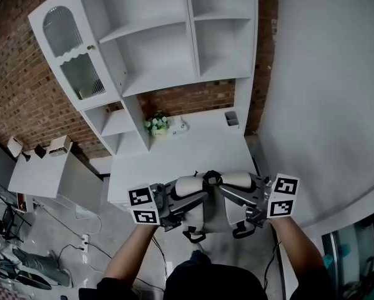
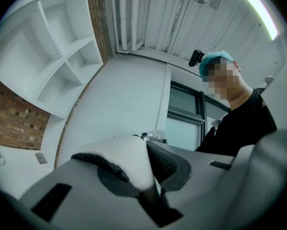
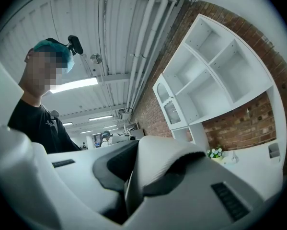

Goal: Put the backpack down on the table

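In the head view a white and grey backpack [image 1: 210, 212] hangs between my two grippers at the front edge of the white table [image 1: 174, 158], its black straps dangling below. My left gripper [image 1: 169, 209] is shut on the backpack's left shoulder strap [image 1: 190, 185]. My right gripper [image 1: 251, 209] is shut on the right shoulder strap [image 1: 236, 180]. In the left gripper view the left gripper [image 2: 150, 188] pinches a white padded strap [image 2: 126, 157] edged with black mesh. The right gripper view shows the right gripper [image 3: 129, 195] clamped on the other white strap [image 3: 157, 162]. The pack's lower part is hidden.
A small pot of flowers [image 1: 157, 124] and a grey holder [image 1: 231, 119] stand at the back of the table under the white shelf unit [image 1: 155, 42]. A lower white side table [image 1: 43, 174] is at left. A white wall [image 1: 324, 105] runs along the right.
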{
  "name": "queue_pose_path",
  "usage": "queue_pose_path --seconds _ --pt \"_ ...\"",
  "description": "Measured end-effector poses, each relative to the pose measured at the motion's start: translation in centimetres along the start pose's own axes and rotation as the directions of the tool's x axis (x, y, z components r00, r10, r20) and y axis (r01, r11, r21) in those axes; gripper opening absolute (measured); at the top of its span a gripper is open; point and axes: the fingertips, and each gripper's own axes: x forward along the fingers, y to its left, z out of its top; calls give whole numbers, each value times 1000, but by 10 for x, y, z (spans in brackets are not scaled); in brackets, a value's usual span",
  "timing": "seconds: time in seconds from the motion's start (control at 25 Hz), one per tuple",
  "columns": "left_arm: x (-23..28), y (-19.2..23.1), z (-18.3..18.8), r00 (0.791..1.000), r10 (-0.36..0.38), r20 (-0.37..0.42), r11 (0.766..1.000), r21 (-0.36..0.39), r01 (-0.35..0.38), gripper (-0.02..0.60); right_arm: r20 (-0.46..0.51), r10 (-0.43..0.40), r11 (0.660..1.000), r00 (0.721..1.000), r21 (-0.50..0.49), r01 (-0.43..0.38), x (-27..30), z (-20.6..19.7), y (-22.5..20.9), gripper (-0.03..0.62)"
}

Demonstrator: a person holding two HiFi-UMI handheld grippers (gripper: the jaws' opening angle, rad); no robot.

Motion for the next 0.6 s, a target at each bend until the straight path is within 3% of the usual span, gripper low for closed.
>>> queue_pose_path --seconds 0.16,0.6 --pt "-9 36 24 1000 -5 17 1000 -23 5 58 -1 -8 1000 1000 -3 8 21 18 -27 44" --pt "-28 73 43 997 -73 -8 997 -29 73 60 17 -68 998 998 -2 68 54 30 -59 44"
